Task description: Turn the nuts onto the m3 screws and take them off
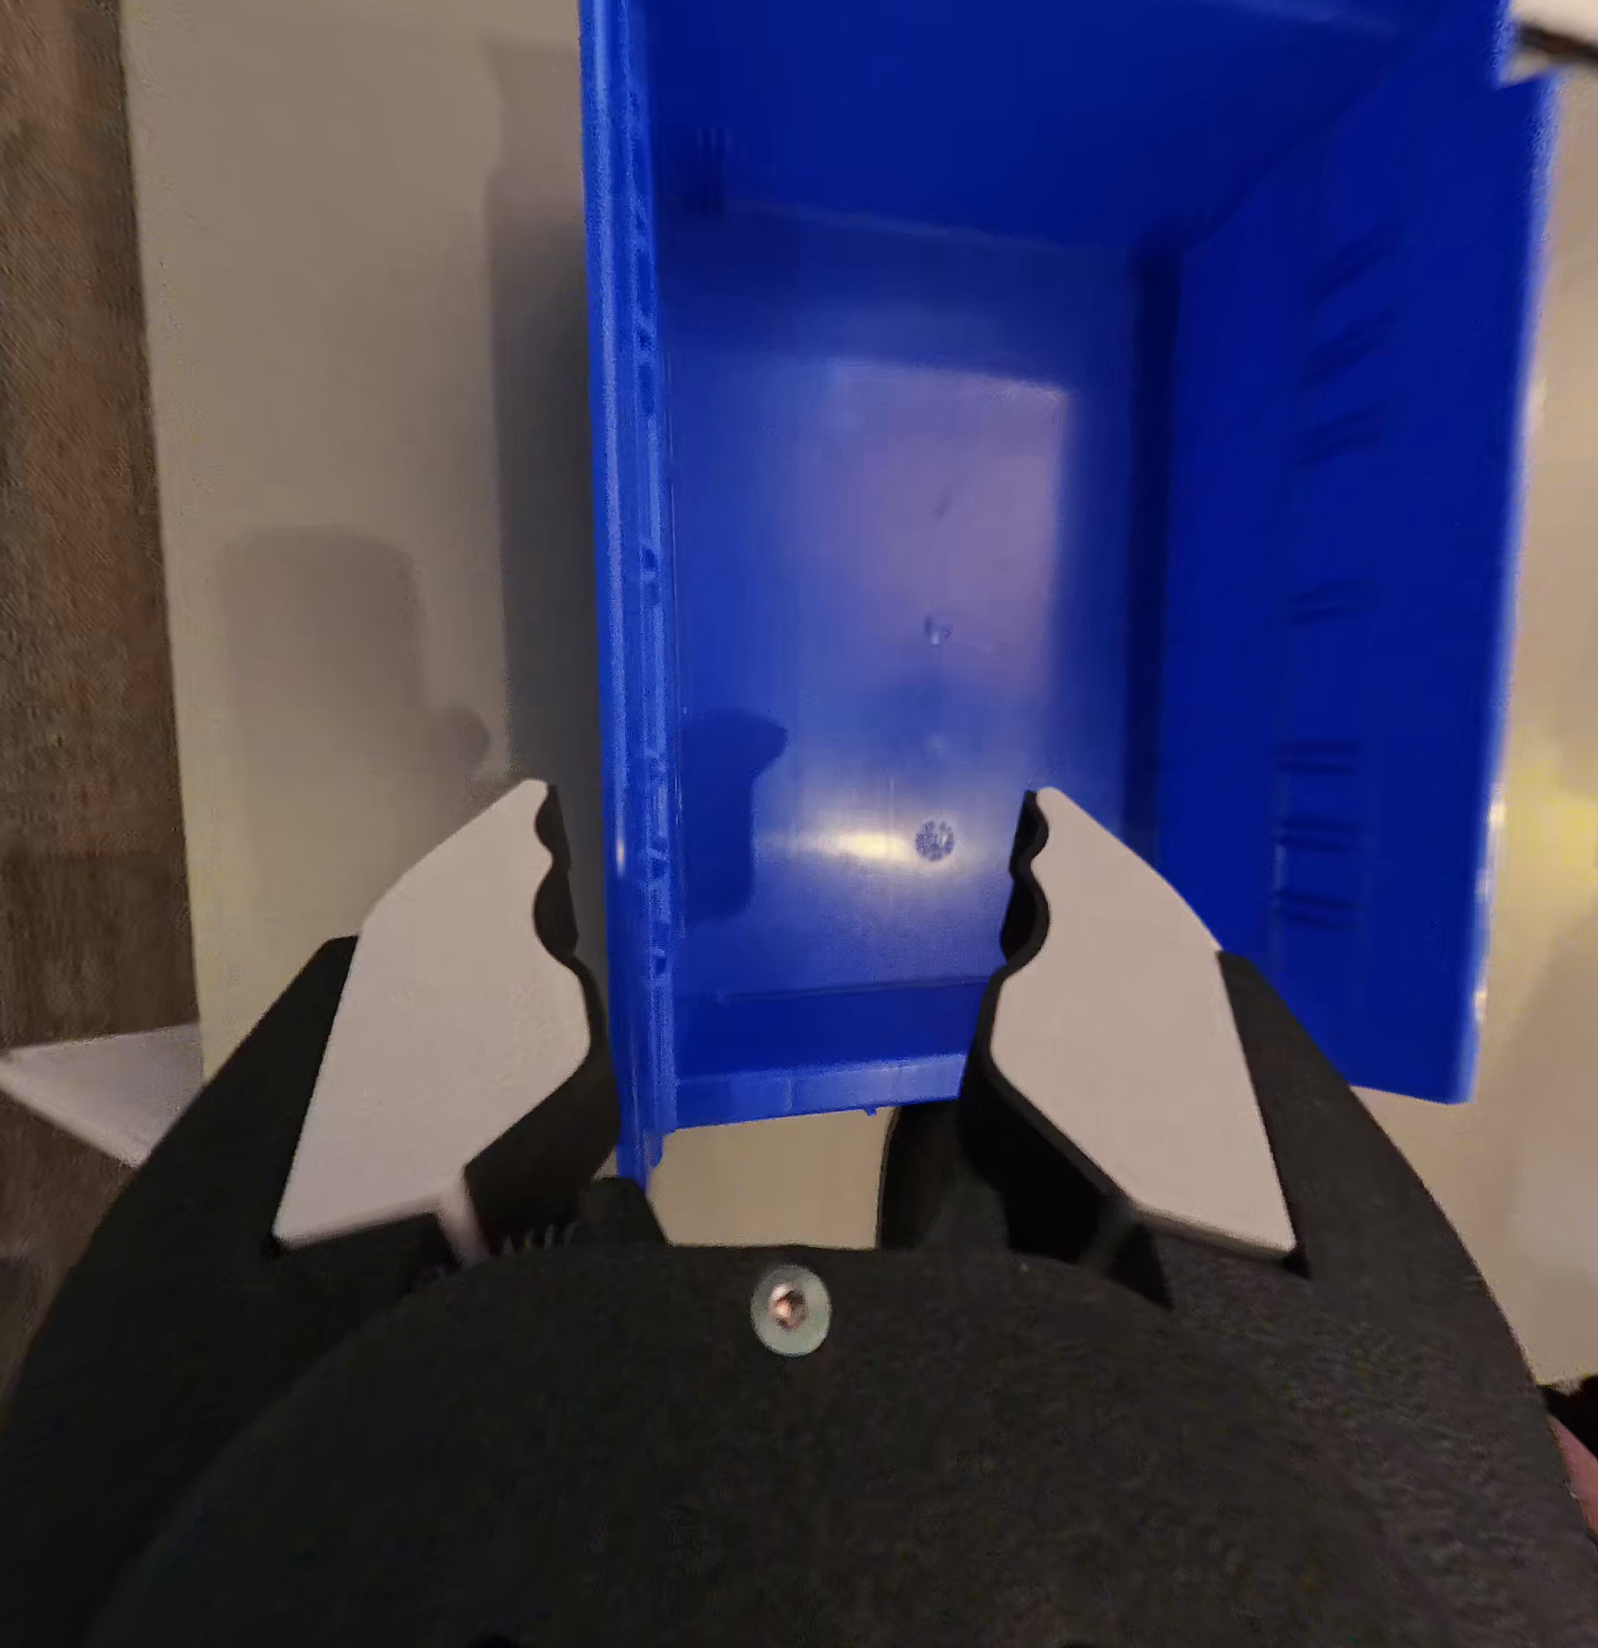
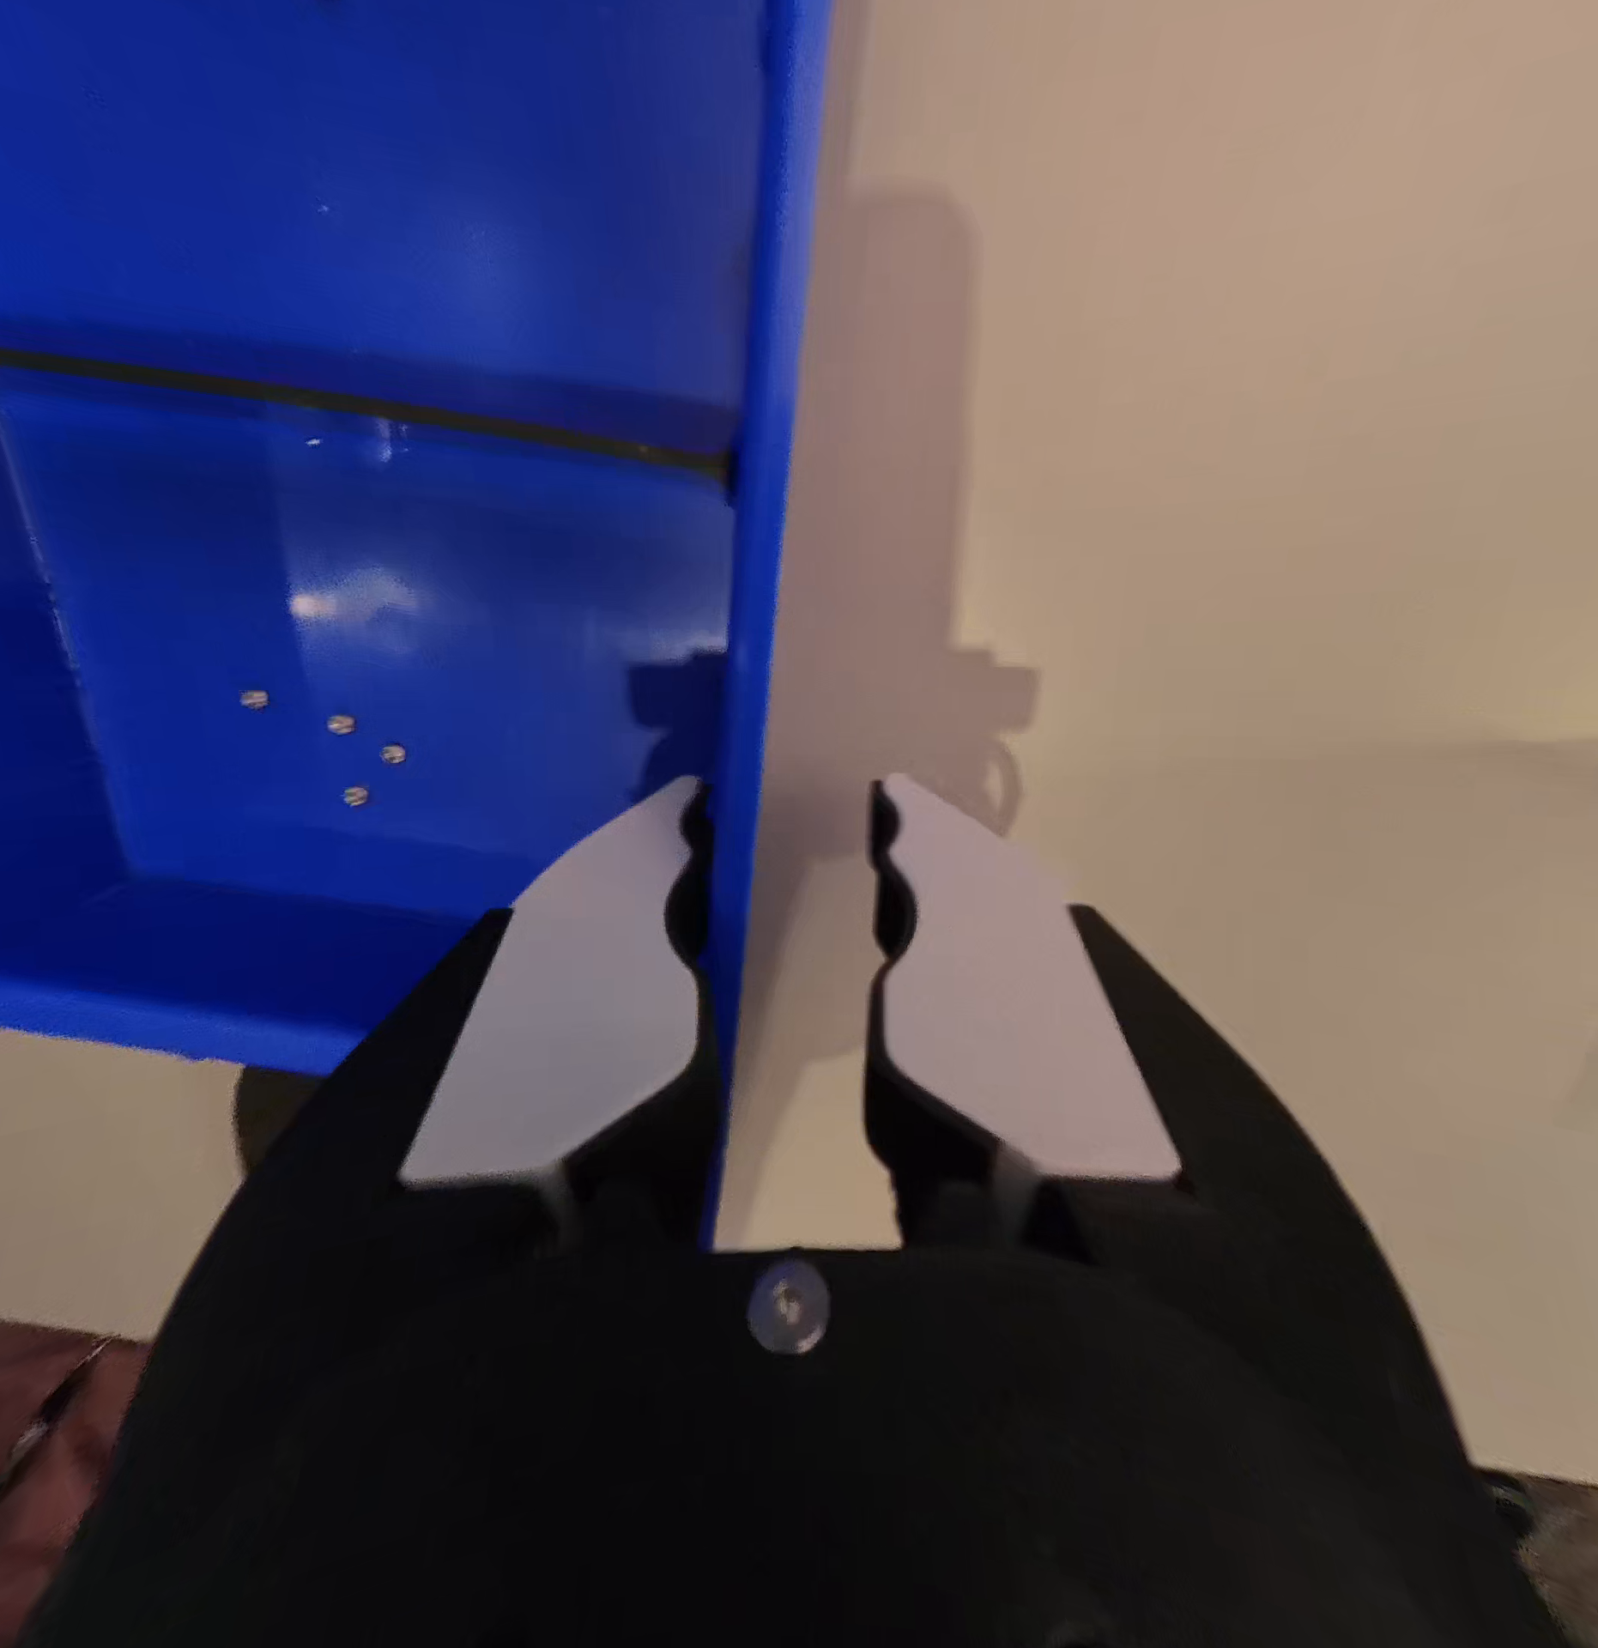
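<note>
Both hand-held grippers are at the blue bin, and neither has anything in it. The left hand-held gripper (image 1: 791,807) stands released, its jaws spread wide and straddling the bin's left wall (image 1: 630,803): one finger outside over the pale desk (image 1: 332,446), the other inside the bin. The compartment ahead of it looks empty of parts, apart from a small round mark moulded into the floor.

The right hand-held gripper (image 2: 786,794) is also released, with a narrower gap, and it straddles the bin's right wall (image 2: 760,535), its left finger just inside and its right finger over the desk.

The nuts (image 2: 342,724) matter most here. Four small, silvery pieces lie loose in a cluster on the floor of the near compartment, ahead of the right hand-held gripper and well to its left. A divider (image 2: 358,410) crosses the bin beyond them. They are too small and blurred to tell nut from screw with certainty, and I see no screws elsewhere.

The right hand-held gripper looks nearer to them, so I judge that it must shift left, clear of the wall, and dip down. Such tiny flat pieces may skid away on the glossy plastic.
</note>
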The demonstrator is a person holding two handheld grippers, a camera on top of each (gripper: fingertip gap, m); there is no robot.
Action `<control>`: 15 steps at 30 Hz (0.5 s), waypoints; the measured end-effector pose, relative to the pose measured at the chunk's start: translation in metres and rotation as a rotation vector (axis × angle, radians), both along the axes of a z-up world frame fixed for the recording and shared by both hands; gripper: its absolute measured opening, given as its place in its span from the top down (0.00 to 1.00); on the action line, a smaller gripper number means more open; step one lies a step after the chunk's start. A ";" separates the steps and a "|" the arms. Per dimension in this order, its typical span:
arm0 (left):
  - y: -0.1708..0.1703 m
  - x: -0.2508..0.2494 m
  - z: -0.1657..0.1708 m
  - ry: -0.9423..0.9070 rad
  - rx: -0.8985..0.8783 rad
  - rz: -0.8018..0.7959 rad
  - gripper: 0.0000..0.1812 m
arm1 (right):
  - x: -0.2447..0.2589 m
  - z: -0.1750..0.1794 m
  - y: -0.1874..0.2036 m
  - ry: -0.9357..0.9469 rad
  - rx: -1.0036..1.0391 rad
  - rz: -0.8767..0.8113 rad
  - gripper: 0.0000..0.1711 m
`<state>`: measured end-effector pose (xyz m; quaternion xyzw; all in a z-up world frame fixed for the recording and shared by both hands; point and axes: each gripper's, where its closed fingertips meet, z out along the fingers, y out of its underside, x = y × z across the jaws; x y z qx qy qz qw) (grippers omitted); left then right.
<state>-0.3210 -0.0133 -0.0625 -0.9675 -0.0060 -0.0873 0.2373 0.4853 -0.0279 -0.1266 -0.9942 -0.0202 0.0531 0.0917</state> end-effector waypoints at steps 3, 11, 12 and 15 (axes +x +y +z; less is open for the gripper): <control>-0.011 -0.012 -0.021 0.113 -0.097 0.021 0.50 | -0.007 0.000 -0.001 0.038 -0.028 0.004 0.93; -0.036 -0.029 -0.065 0.125 -0.319 0.067 0.64 | -0.008 0.000 -0.001 0.082 -0.021 -0.020 0.96; -0.038 -0.029 -0.069 0.117 -0.335 0.066 0.69 | -0.008 0.000 -0.001 0.091 -0.016 -0.022 0.96; -0.033 -0.027 -0.072 0.067 -0.309 0.090 0.85 | -0.008 0.001 -0.001 0.092 -0.002 -0.003 0.96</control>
